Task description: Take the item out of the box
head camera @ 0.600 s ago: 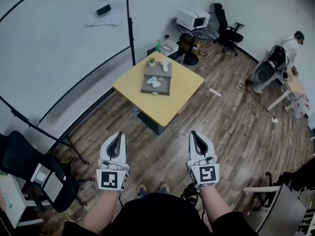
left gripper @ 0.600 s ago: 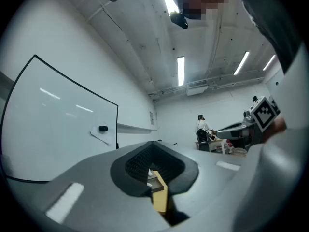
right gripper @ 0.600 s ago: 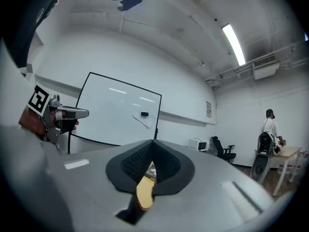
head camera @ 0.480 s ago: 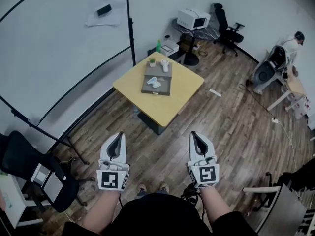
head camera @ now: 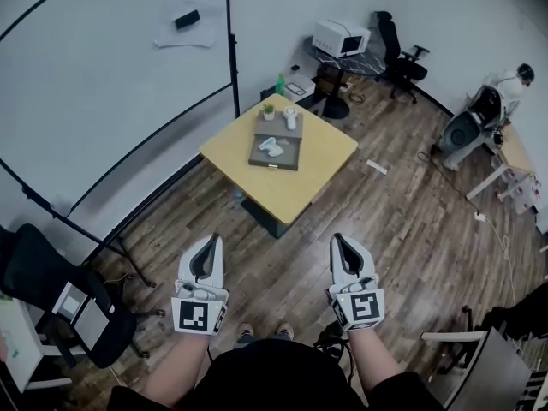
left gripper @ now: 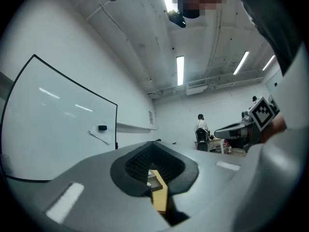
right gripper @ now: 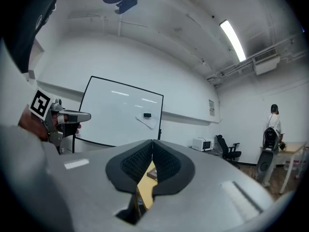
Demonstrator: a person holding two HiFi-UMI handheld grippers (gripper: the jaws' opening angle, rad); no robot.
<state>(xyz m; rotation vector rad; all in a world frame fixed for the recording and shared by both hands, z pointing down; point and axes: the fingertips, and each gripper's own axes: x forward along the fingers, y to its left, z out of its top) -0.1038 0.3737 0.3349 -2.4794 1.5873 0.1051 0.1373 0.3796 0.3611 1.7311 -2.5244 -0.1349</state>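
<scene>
Two grippers are held out in front of the person, over the wooden floor [head camera: 411, 229] and well short of the work.

The left gripper [head camera: 209, 245] has its fingers closed tip to tip with nothing between them. Its own view shows only the distant yellow surface [left gripper: 160, 197] through the gap lower down between the pads.

Further ahead, between the two grippers in the head view, stands that surface [head camera: 324, 157]. On it is the dark, shallow box [head camera: 288, 156], which is open at the top. The item [head camera: 271, 146] lies inside, a small white object towards the box's left half. It is too small here to make out its shape.

It looks light and small, so weight should be no trouble. If it is smooth plastic it could slip or skate along the box floor when nudged. The sensible hold is probably from above across its narrowest part, with the fingers kept off the low box walls.

Just behind the box, a second dark piece carries a white cup-like thing [head camera: 290, 117] and a small green plant [head camera: 267, 110], which could be knocked.

The right gripper [head camera: 341, 243] is likewise fully closed and empty, its pads meeting along a line.
</scene>
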